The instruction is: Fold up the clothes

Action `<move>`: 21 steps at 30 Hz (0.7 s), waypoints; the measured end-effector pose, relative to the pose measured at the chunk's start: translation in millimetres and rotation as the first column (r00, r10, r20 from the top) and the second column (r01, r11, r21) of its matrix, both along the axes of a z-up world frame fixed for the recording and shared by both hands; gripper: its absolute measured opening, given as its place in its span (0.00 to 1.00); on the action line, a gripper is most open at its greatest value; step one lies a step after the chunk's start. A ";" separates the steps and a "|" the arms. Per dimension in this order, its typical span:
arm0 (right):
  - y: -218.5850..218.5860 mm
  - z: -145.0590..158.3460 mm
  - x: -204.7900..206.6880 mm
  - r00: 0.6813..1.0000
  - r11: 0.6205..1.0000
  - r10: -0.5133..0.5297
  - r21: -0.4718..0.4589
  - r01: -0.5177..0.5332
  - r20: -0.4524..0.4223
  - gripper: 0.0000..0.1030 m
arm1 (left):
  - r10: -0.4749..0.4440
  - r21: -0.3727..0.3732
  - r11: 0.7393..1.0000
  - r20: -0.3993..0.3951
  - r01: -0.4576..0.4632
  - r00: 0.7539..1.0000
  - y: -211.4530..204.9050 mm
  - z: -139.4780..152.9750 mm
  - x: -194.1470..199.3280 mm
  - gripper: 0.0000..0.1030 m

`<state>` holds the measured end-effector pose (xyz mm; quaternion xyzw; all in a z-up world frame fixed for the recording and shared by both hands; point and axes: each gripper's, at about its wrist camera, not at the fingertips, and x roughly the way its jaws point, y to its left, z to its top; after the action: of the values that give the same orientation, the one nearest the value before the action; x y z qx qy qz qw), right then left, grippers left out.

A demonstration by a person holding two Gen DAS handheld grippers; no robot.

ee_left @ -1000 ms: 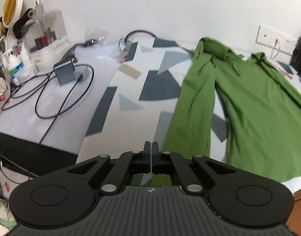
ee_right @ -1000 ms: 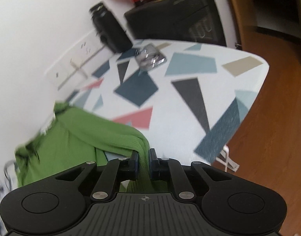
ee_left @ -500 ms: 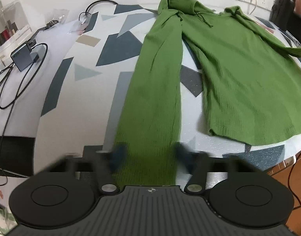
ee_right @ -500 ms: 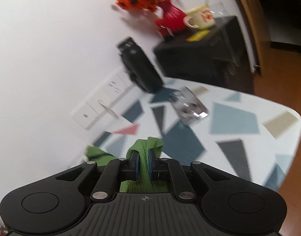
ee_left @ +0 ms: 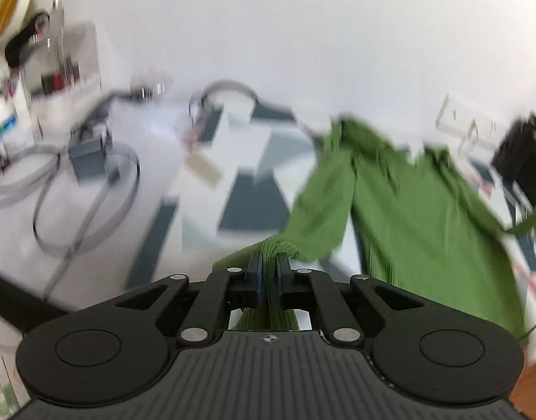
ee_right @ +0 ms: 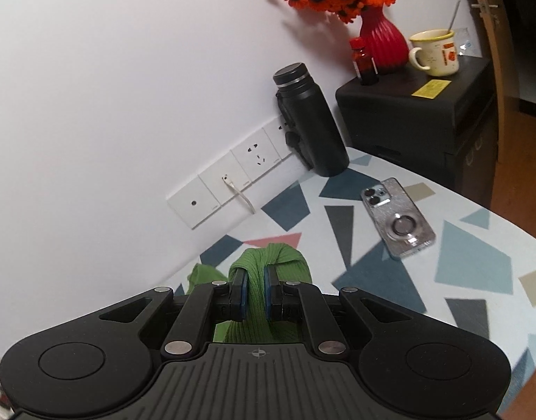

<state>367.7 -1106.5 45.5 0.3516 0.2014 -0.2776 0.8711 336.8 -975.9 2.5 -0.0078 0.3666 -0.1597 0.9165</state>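
You worked over a white tabletop with grey, blue and pink geometric shapes (ee_right: 390,273), set against a white wall with a row of white sockets (ee_right: 233,182). A black flask (ee_right: 310,126) and a silver-cased phone (ee_right: 397,224) sat on it; grey cables (ee_left: 86,189) looped at the far left. Your left gripper (ee_left: 268,273) was clamped tight on a bunched sleeve of the green ribbed long-sleeved top (ee_left: 425,217), whose body lay spread ahead and to the right. Your right gripper (ee_right: 255,290) pinched another green fold, humped above the fingertips.
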 end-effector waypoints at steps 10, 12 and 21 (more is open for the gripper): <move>-50.2 12.5 94.3 0.995 0.995 0.091 -0.051 -0.089 0.038 0.07 | 0.004 -0.102 0.995 0.210 0.017 0.978 -100.9 99.2 96.9 0.08; -60.2 15.0 113.2 0.993 0.992 0.110 -0.062 -0.107 0.045 0.07 | -0.028 -0.105 0.993 0.191 0.049 0.981 -136.8 96.3 120.3 0.08; -63.8 -55.1 242.3 0.931 0.931 0.363 0.058 -0.360 -0.050 0.07 | -0.191 -0.106 0.976 -0.011 0.189 0.981 -295.0 15.8 200.6 0.08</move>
<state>610.0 -1170.3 -9.6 0.3209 0.2950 -0.1182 0.8922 537.4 -1270.9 18.3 -0.0223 0.3664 -0.2655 0.8915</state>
